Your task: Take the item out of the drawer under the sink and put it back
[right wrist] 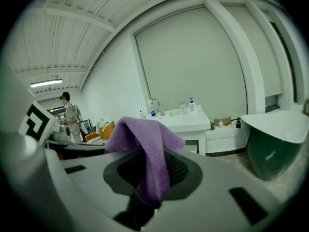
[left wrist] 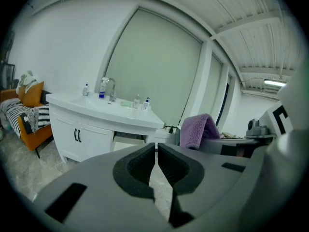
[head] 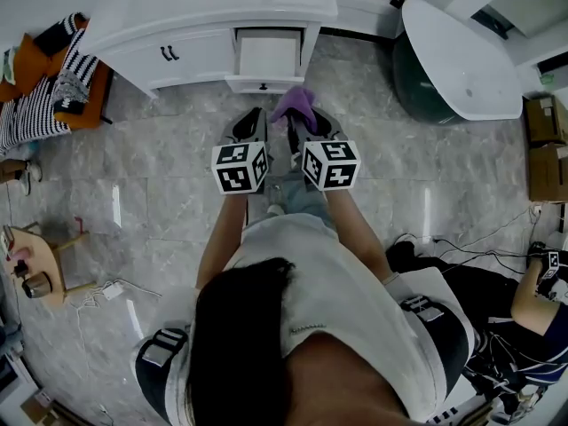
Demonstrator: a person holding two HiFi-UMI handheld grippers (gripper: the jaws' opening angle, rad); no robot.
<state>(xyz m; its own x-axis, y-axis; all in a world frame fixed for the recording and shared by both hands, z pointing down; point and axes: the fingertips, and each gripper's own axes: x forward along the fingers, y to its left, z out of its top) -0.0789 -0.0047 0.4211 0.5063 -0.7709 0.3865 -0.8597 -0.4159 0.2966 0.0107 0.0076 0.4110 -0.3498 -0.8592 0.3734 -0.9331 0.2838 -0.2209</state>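
Observation:
My right gripper (head: 303,124) is shut on a purple cloth (head: 296,104), which drapes over its jaws (right wrist: 147,151). It hangs in the air just in front of the pulled-out white drawer (head: 266,59) under the sink counter (head: 213,7); the drawer's inside looks bare. My left gripper (head: 251,128) is beside the right one, its pads (left wrist: 143,164) nearly touching with nothing between them. In the left gripper view the cloth (left wrist: 198,129) and the vanity (left wrist: 96,124) show ahead.
A white and dark-green bathtub (head: 457,60) stands to the right of the vanity. An orange seat with striped cloth (head: 44,87) is at the left, a small wooden stool (head: 40,269) nearer. Cables (head: 470,242) and another person's arm (head: 532,295) lie at the right on the marble floor.

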